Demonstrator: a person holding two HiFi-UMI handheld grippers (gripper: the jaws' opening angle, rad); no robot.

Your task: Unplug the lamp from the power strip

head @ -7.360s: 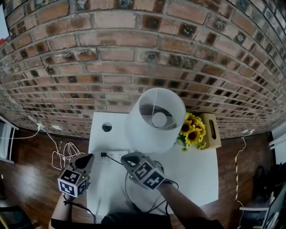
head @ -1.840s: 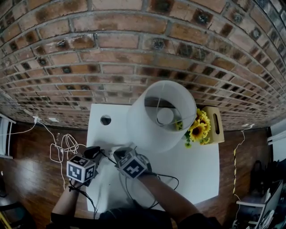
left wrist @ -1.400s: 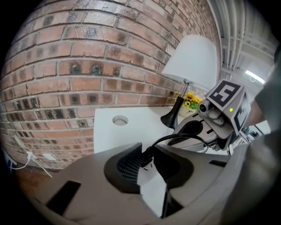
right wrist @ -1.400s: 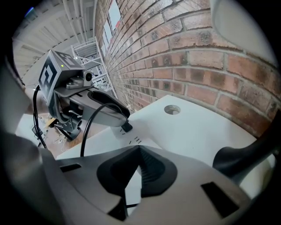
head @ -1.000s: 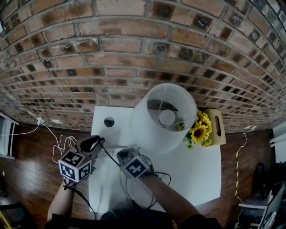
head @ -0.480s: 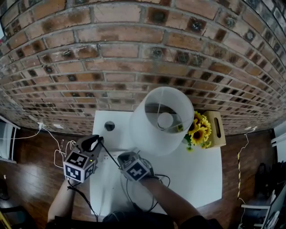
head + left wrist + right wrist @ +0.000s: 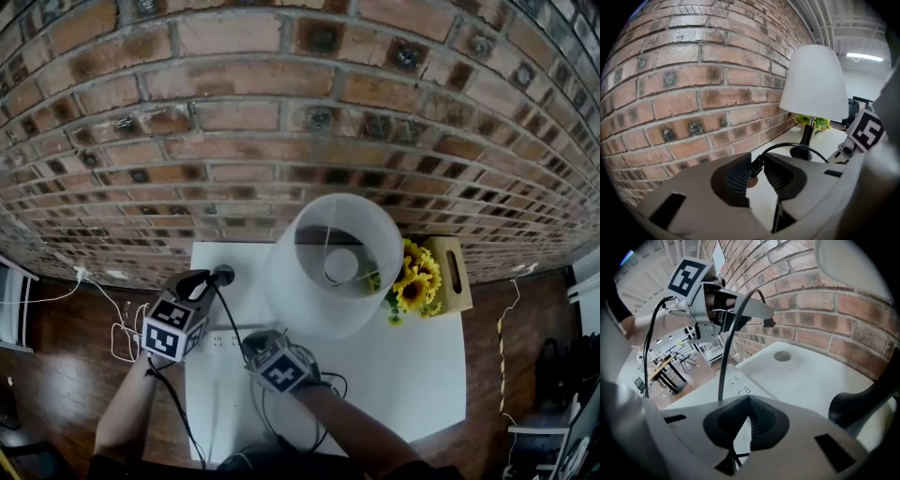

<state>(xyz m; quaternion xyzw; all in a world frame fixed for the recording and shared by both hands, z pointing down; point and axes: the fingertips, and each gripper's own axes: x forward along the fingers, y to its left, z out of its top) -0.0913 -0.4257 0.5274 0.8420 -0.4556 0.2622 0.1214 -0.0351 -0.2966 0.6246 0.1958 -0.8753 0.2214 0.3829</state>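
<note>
The left gripper (image 7: 757, 165) had its fingers (image 7: 735, 178) pinched on the black plug (image 7: 756, 168), held clear above the power strip (image 7: 221, 337). The right gripper (image 7: 749, 399) had its fingers shut and empty over that strip. The lamp (image 7: 328, 267) stood just beyond it.

Light is even and fairly bright: the white table (image 7: 412, 375) comes near glare with only faint shadows, and a ceiling strip light (image 7: 865, 57) burns out in the left gripper view. The head view bends the brick wall (image 7: 281, 112) into arcs toward its edges. Both gripper views have black corners, and the shade (image 7: 853, 268) close to the right one is blurred.
</note>
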